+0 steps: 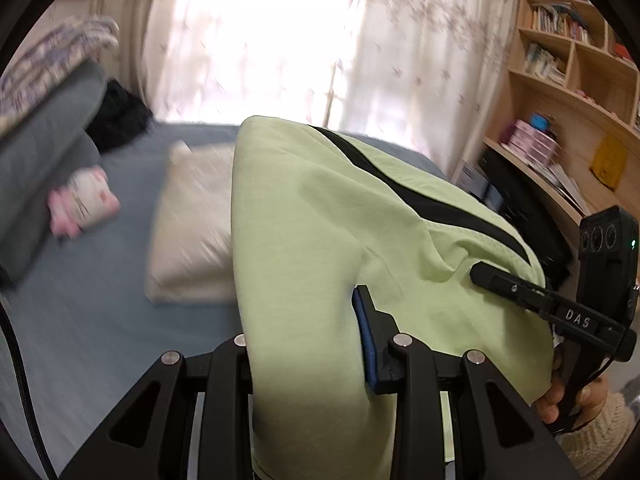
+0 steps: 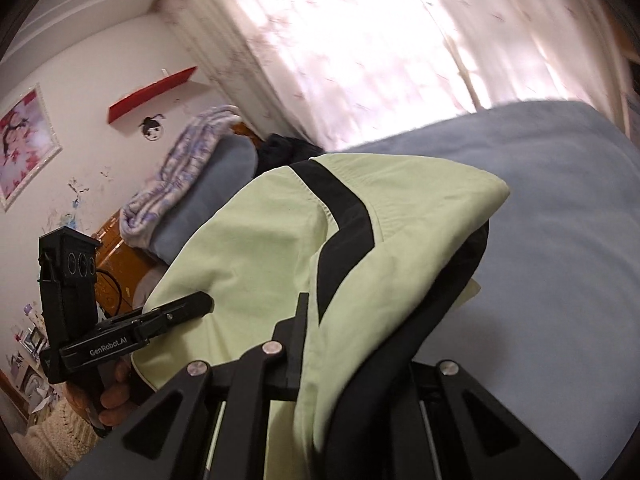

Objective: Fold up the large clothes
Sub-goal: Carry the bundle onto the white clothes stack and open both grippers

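A light green garment (image 1: 320, 208) with black trim hangs in the air above the blue bed (image 1: 100, 280). My left gripper (image 1: 312, 344) is shut on a thick bunch of its cloth; the blue pad of one finger (image 1: 366, 340) shows against the fabric. My right gripper (image 2: 352, 344) is shut on the same garment (image 2: 248, 248), green and black cloth draped over its fingers. Each gripper shows in the other's view, the right one (image 1: 520, 292) at the garment's right edge, the left one (image 2: 160, 320) at its left edge.
A cream pillow (image 1: 192, 232) lies on the bed under the garment. Grey folded bedding (image 1: 44, 168) and a pink-white plush (image 1: 86, 200) sit at the left. A wooden bookshelf (image 1: 568, 80) stands right. Curtains (image 1: 280, 40) hang behind the bed.
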Motion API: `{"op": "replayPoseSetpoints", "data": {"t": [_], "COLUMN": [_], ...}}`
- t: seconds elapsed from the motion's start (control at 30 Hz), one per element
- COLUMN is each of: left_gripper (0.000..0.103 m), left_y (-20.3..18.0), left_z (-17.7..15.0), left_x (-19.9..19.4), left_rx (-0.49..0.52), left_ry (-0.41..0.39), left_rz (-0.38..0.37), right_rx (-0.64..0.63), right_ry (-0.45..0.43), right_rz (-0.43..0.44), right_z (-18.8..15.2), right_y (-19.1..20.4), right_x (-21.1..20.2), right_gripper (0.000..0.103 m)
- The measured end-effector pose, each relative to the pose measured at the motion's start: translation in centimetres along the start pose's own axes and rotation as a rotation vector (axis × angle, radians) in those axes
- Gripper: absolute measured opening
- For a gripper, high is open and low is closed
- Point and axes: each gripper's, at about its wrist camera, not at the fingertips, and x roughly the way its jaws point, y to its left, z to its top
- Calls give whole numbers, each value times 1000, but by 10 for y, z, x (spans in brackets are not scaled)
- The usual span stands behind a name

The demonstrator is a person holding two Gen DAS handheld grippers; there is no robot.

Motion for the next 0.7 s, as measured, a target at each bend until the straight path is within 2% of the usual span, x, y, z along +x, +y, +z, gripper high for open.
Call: {"op": "replayPoseSetpoints", "data": {"t": [0.2,0.33,0.43,0.5,0.6,0.63,0.67,0.7], "left_gripper": [29,29,29,30,32,37,45,48], "left_y": [75,128,161,184,206,220,228,238], "left_z": [90,139,162,166,146,135,130,123], "left_x": [38,102,161,203,255,280,292,303], "left_rx": [19,-4,-42,-60,-104,-137,-157,-198], "left_ry": [-31,-6,31,61,133,175,188,194], "left_rz": [50,40,39,44,71,105,117,118], "right_rx": [-53,-31,-13,0,68,106,143,179], "right_ry": [-40,-50,-33,-20,30,58,73,88], "right_rz": [-4,-19,-31,-41,-66,-84,-87,-89], "right_z": [83,122,133,131,115,109,103,96], "right_y": [22,4,-18,-37,-71,-84,-96,-109], "right_x": [96,169,223,259,306,323,335,346], "right_gripper": [10,10,10,10,10,11,12,15]}}
